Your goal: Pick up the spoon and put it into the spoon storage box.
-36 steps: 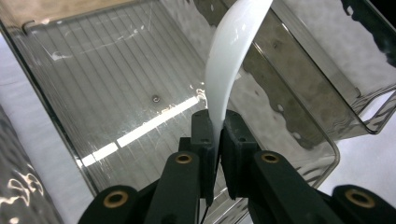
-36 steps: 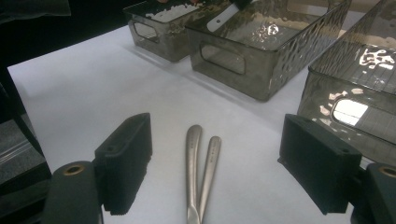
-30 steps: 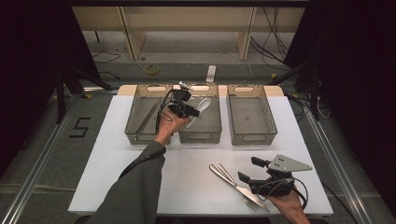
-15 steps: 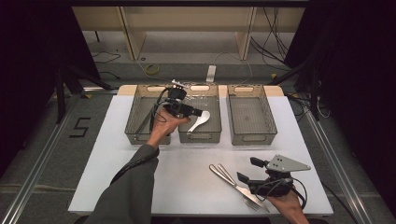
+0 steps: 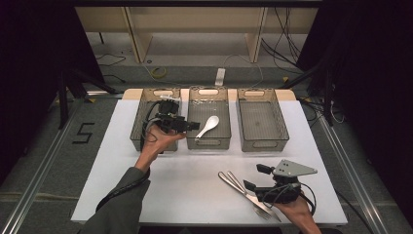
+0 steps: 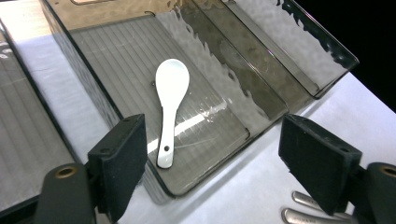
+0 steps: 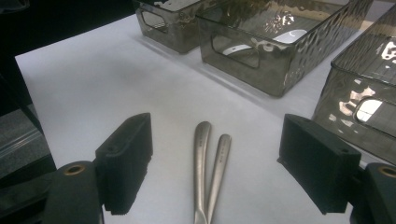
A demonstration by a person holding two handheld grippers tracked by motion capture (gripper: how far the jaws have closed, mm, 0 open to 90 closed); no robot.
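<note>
- White desk (image 5: 195, 195) carried three smoky clear bins in a row along its far side: left bin (image 5: 141, 122), middle bin (image 5: 209, 141), right bin (image 5: 260, 144).
- White spoon (image 5: 208, 126) lay flat on the ribbed floor of the middle bin, bowl toward the far end, handle toward the near wall. In the left gripper view the spoon (image 6: 169, 107) sat apart from both jaws, inside the bin (image 6: 116, 107).
- Left tool (image 5: 187, 126) hovered at the near left corner of the middle bin, held in the left hand (image 5: 158, 141); jaws spread wide, released, nothing between them. Left tool (image 6: 212, 154) looked down into the bin.
- Right tool (image 5: 248, 187) sat low over the near right part of the desk, held in the right hand (image 5: 297, 212); jaws spread wide, released.
- Two metal utensils (image 5: 243, 192) lay side by side on the desk, touching or nearly so. In the right gripper view their handles (image 7: 208, 172) lay between the open jaws of the right tool (image 7: 215, 172), not gripped. Their working ends could not be made out.
</note>
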